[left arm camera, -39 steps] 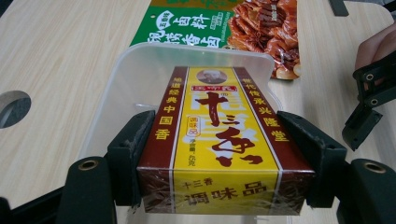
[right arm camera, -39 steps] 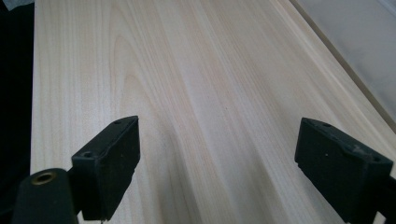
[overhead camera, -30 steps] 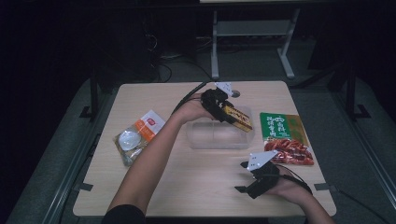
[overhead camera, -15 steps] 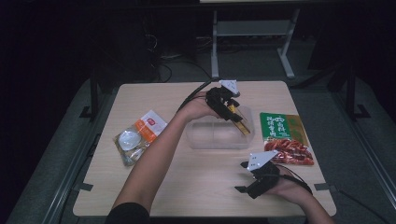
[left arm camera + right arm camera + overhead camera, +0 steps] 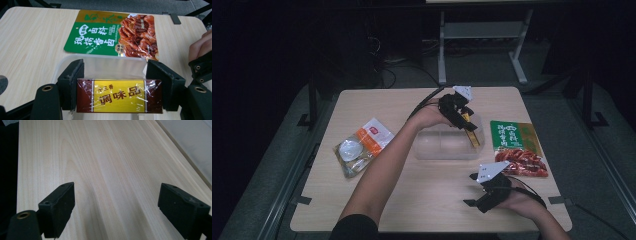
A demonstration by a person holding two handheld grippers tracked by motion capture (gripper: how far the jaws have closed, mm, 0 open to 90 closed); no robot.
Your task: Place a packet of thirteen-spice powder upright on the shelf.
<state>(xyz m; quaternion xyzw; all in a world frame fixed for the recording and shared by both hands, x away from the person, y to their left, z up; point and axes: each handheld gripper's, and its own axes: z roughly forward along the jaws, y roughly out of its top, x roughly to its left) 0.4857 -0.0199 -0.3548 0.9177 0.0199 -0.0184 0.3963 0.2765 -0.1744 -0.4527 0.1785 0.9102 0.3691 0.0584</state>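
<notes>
The clear plastic tub (image 5: 447, 146) in the middle of the table (image 5: 362, 105) serves as the landmark. Nearest the person, on the near right of the tub, the right gripper (image 5: 475, 190) rests on the table with its jaws spread wide and nothing between them; it has not moved since the earlier pictures.

Right over the tub's far right corner, the left gripper (image 5: 468, 131) holds the brown and yellow seasoning box (image 5: 118, 96), its jaws set wide and pressing on the box's two short ends. A second ago the box lay nearly level above the tub's rim; now it tilts steeply, one end dipping inside. That suggests the box is about to be set down in the tub.

Just right of the tub lies the green sauce packet (image 5: 515, 148). Well to the left lies the orange pouch (image 5: 360, 148). Both are unmoved.
</notes>
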